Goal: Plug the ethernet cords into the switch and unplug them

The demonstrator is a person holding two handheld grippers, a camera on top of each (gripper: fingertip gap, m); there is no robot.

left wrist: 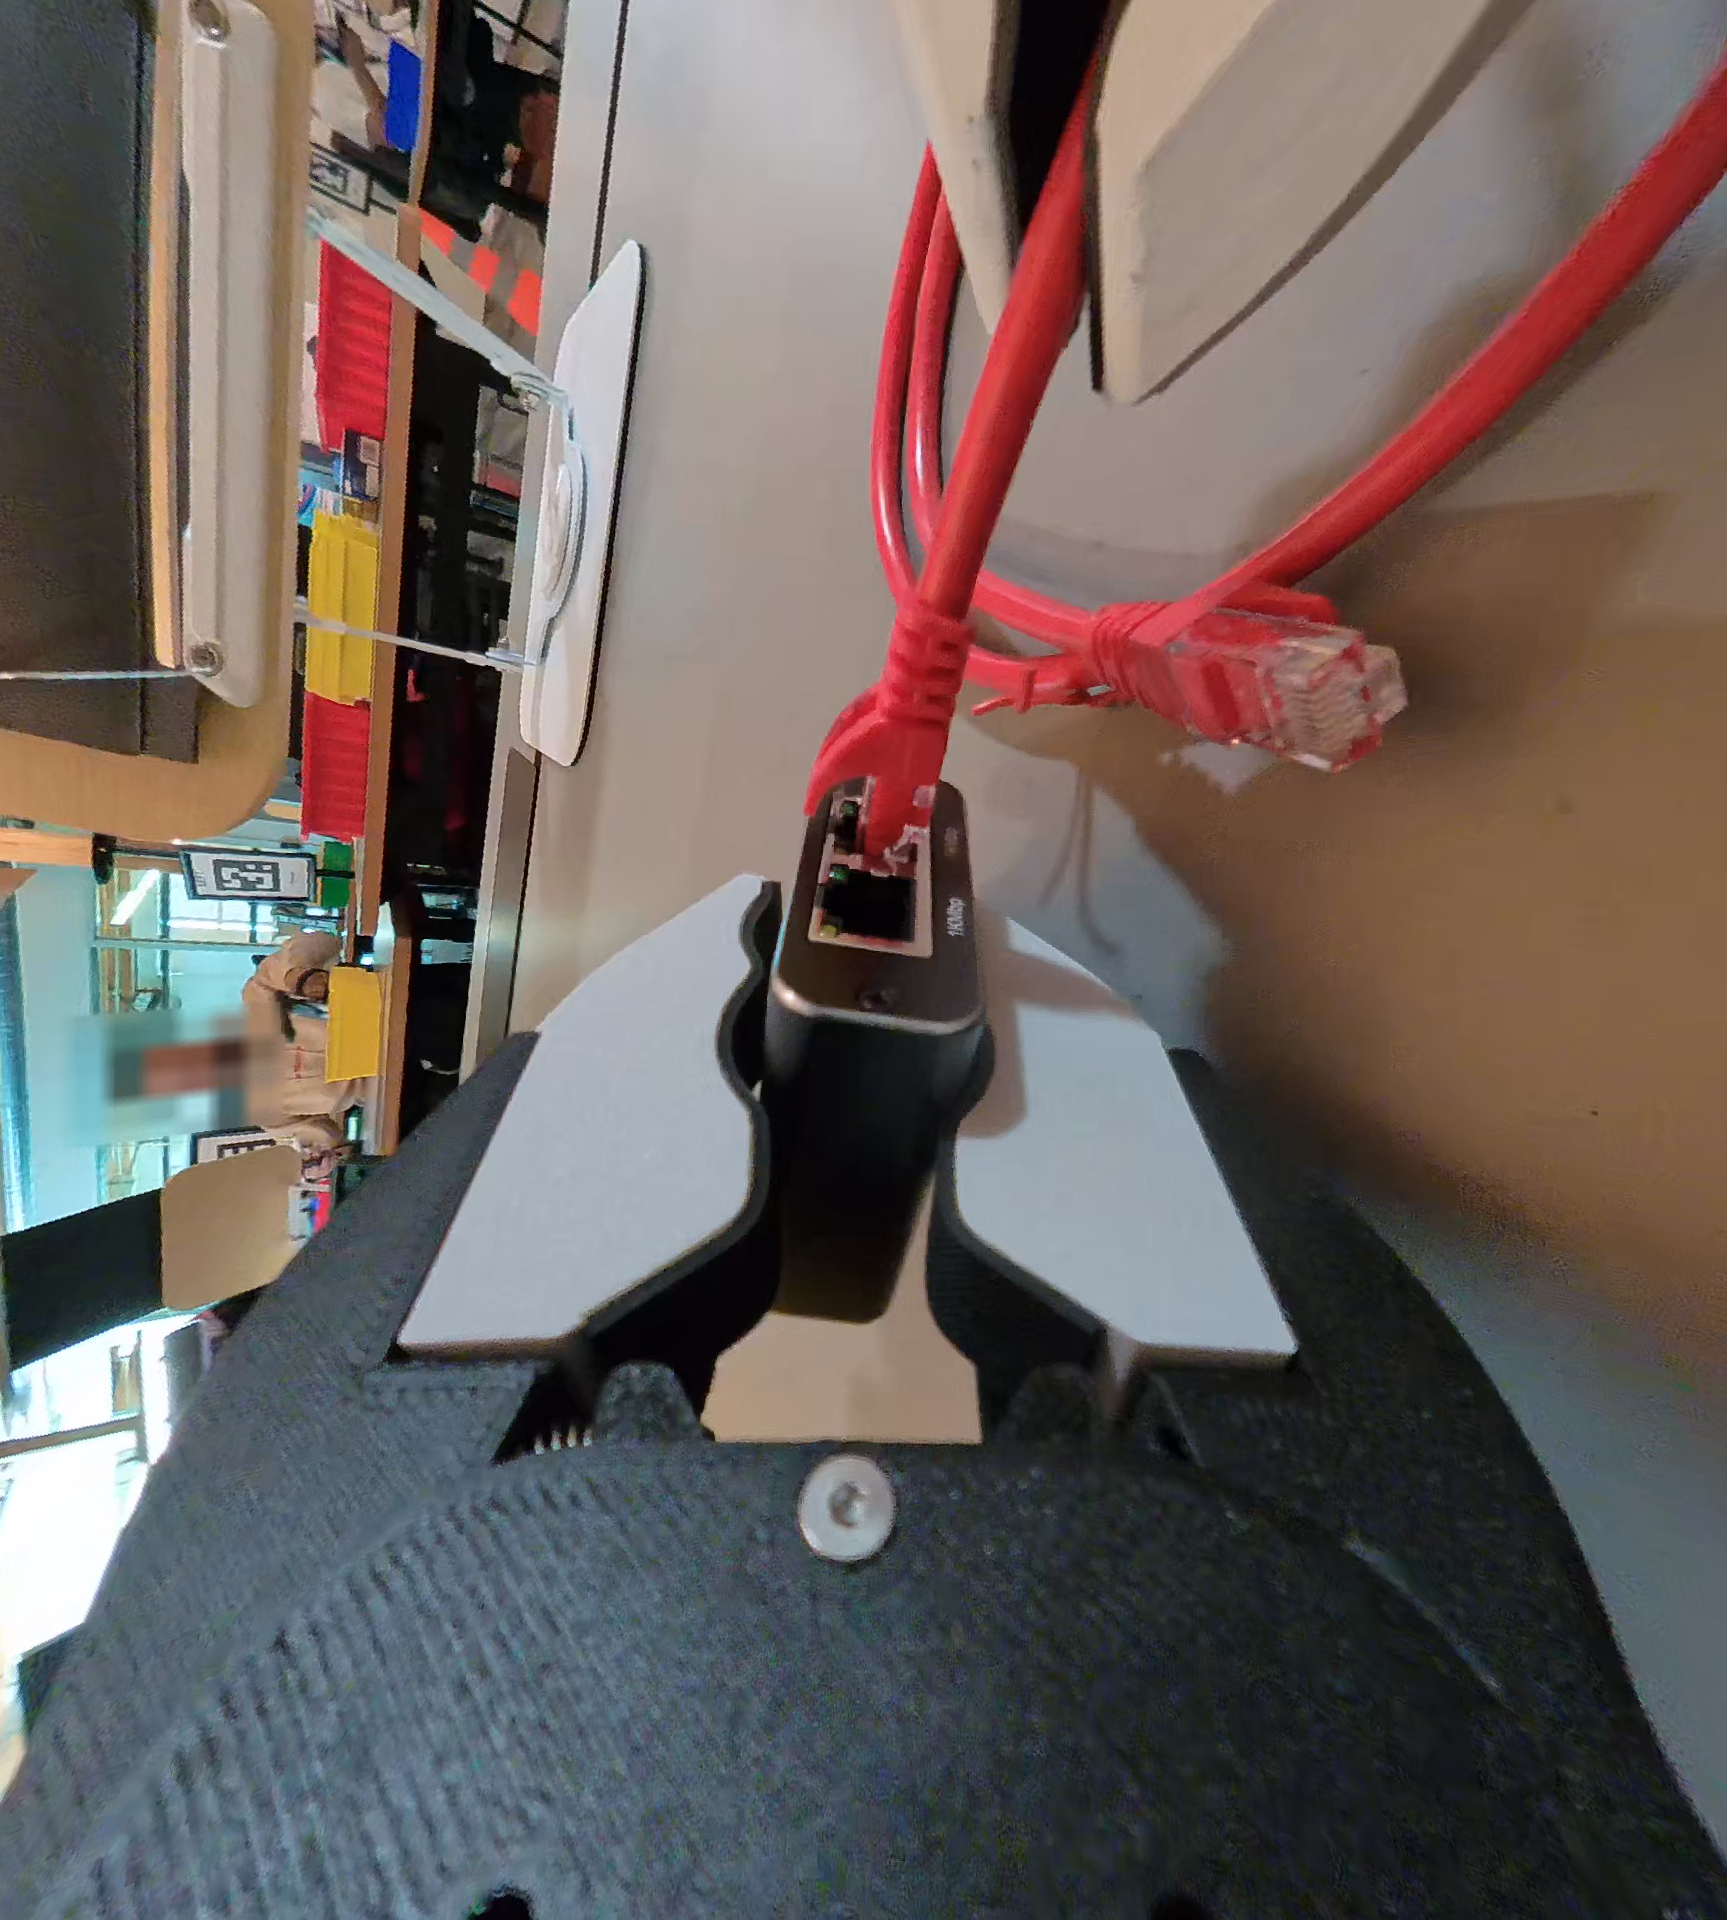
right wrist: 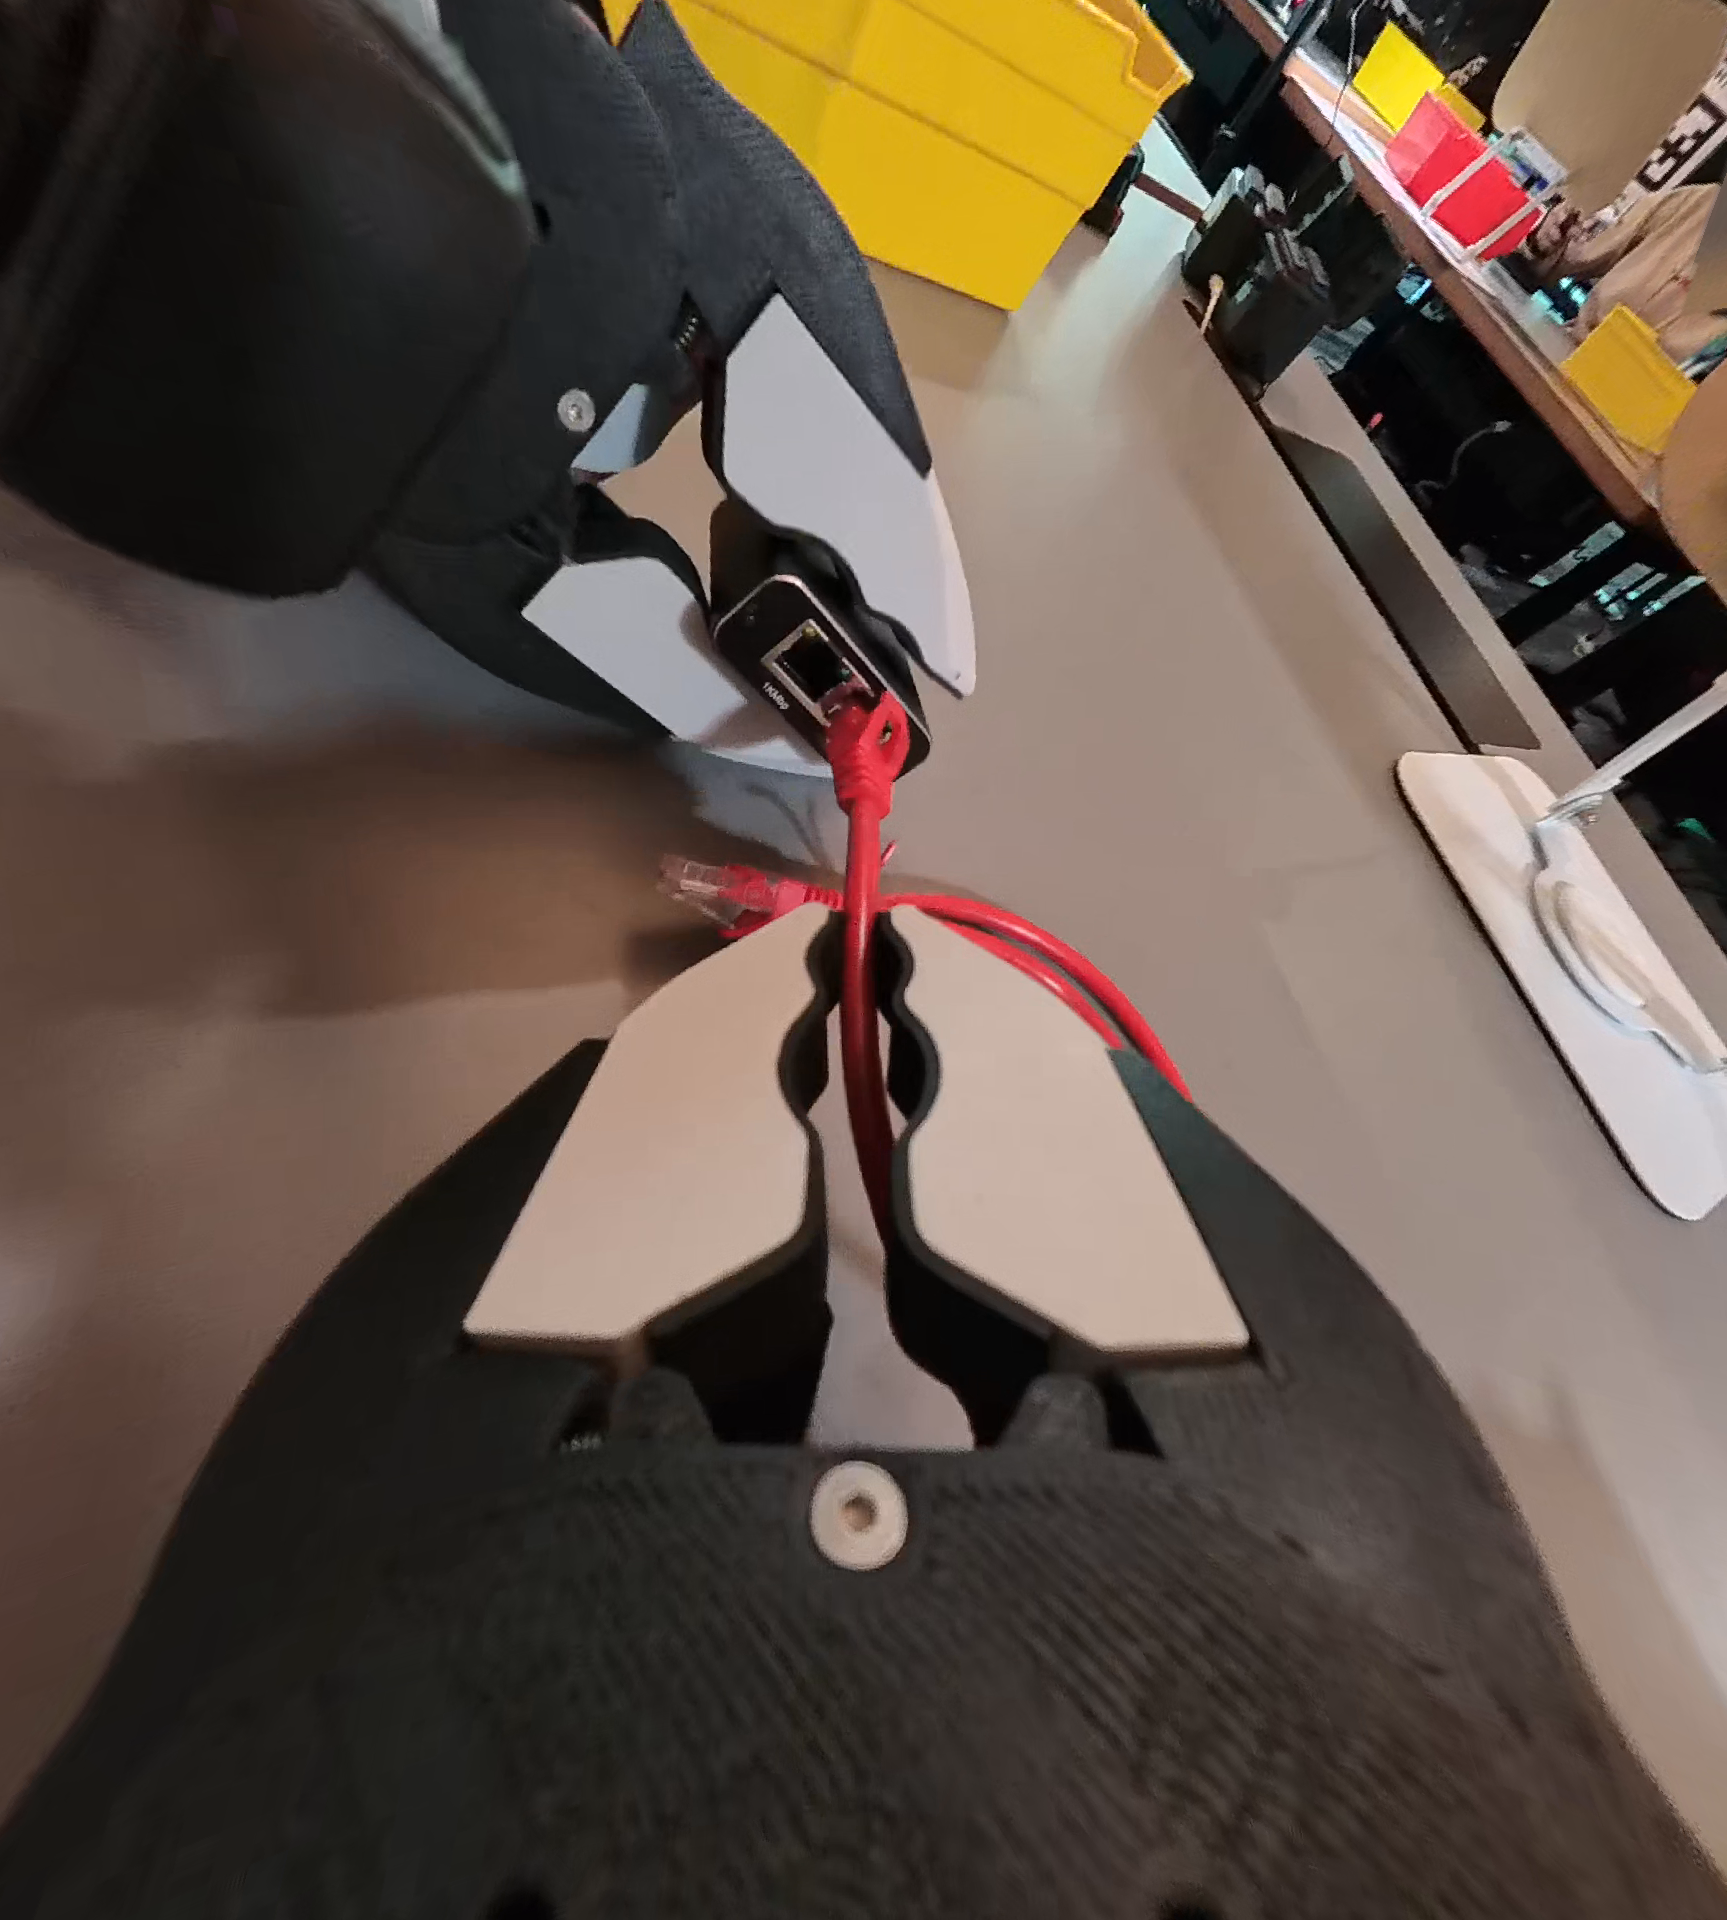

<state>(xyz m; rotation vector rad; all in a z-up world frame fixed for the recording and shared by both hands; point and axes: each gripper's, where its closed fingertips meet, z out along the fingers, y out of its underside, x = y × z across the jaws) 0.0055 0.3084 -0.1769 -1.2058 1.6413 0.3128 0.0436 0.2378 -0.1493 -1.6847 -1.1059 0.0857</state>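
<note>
- Left gripper (left wrist: 864,1049) is clamping the small black switch (left wrist: 874,997) across its body, ports facing away from the wrist camera; fingers narrow, closed on the casing.
- Red ethernet cord (left wrist: 973,499) is sitting with one plug (left wrist: 885,790) in the farther port of the switch; the nearer port (left wrist: 869,914) is showing empty.
- Right gripper (right wrist: 859,997) is pinching that same cord partway back from the plug, fingers nearly together, cable running down the channel between them.
- The other plug (left wrist: 1285,691), clear-tipped, is lying loose on the grey table (left wrist: 755,520), just beside the switch and touching no port.
- Judgement: the step in hand looks like seating or pulling the plugged end; which one I cannot tell from here.
- To do it well: be holding nearer the boot than the bare cable, since a pull on the cord alone is likely fighting the latch tab. Be keeping the pull in line with the port, not sideways.
- Left gripper should be bracing firmly so the switch is not twisting in the fingers.
- Pose: left gripper is rolled on its side, so its view is showing the table as a vertical plane; right gripper is approaching head-on to the port face, pitched slightly down toward the table.
- Risk: slack loops near the right fingers may be snagging.
</note>
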